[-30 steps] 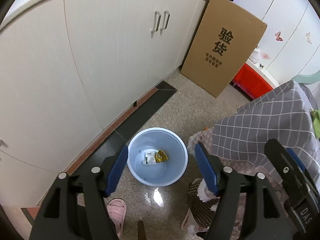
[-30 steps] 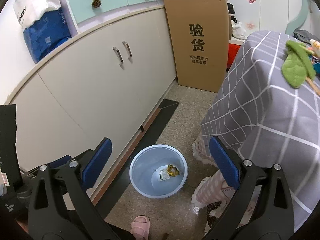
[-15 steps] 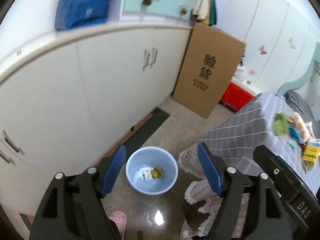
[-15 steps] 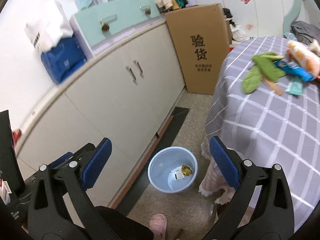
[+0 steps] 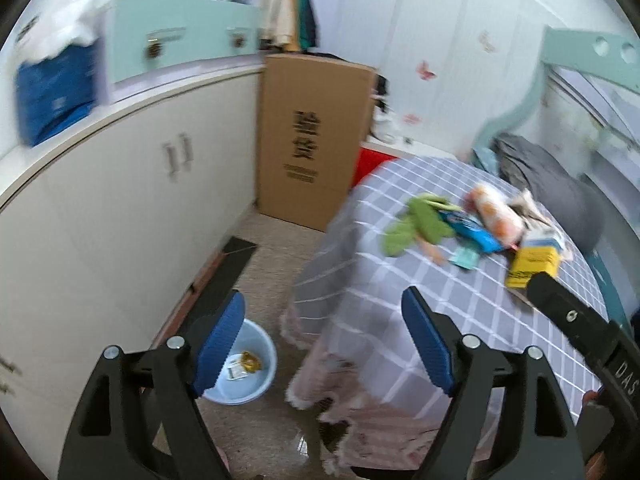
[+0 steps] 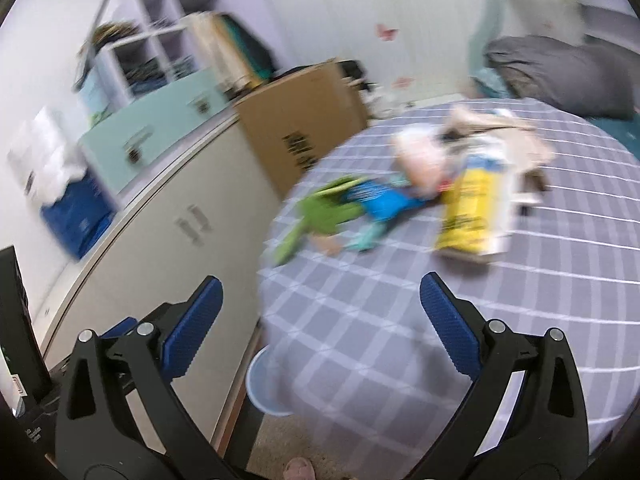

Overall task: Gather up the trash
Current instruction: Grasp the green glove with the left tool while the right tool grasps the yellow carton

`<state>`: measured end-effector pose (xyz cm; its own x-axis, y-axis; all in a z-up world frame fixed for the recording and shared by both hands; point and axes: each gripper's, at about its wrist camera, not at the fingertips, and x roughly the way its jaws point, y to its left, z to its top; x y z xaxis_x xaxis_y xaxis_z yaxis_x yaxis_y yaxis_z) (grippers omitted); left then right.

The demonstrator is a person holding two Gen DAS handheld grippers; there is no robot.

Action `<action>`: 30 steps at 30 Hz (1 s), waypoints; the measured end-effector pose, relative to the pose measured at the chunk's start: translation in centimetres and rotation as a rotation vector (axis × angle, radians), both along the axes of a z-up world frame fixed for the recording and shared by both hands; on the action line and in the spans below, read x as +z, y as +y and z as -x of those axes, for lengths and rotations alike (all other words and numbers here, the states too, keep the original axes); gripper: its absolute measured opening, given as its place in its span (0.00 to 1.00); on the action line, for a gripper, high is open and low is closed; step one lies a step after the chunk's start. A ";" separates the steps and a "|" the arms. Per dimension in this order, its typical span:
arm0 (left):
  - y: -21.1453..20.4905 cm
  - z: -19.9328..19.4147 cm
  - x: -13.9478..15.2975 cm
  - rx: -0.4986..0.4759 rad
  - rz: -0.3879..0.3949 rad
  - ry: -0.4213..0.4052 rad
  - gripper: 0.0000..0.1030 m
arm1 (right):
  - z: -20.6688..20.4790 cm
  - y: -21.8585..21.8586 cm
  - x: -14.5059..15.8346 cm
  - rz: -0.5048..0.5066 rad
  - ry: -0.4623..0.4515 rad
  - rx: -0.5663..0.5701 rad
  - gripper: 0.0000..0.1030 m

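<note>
Both grippers hang empty with fingers spread wide above a round surface [image 6: 400,320] draped in grey checked cloth. The right gripper [image 6: 320,316] is the nearer to the trash: a flattened yellow-and-white carton [image 6: 474,204] lies ahead and slightly right of its fingers, long axis running away from them. The left gripper [image 5: 324,340] hangs back over the pale blue plastic bin [image 5: 260,376] on the floor.
</note>
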<state>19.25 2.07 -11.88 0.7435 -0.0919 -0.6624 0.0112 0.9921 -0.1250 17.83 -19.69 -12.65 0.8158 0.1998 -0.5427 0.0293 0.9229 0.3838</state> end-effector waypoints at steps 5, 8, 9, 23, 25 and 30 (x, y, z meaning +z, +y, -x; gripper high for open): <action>-4.0 -1.9 -0.8 -0.085 -0.017 0.022 0.77 | 0.0 -5.7 -1.0 -0.022 0.019 -0.118 0.94; -5.5 -3.2 -1.3 -0.106 -0.028 0.037 0.77 | -0.8 -8.2 -1.8 -0.052 0.043 -0.163 0.94; -5.9 -3.7 -1.4 -0.111 -0.031 0.039 0.76 | -1.2 -8.8 -2.2 -0.059 0.053 -0.177 0.94; -8.6 -12.4 -3.3 -0.174 -0.027 0.074 0.76 | -7.3 -10.9 -4.5 -0.136 0.135 -0.193 0.94; -9.1 -13.9 -3.8 -0.179 -0.029 0.084 0.74 | -7.7 -11.0 -4.7 -0.133 0.142 -0.192 0.94; -10.3 -15.6 -5.2 -0.209 -0.067 0.102 0.34 | -7.7 -11.0 -4.9 -0.118 0.139 -0.183 0.85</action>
<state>34.83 -8.25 -17.05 0.6417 -0.1901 -0.7430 0.2083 0.9756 -0.0697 25.54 -30.72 -17.59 0.7631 0.1246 -0.6341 0.2518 0.8463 0.4694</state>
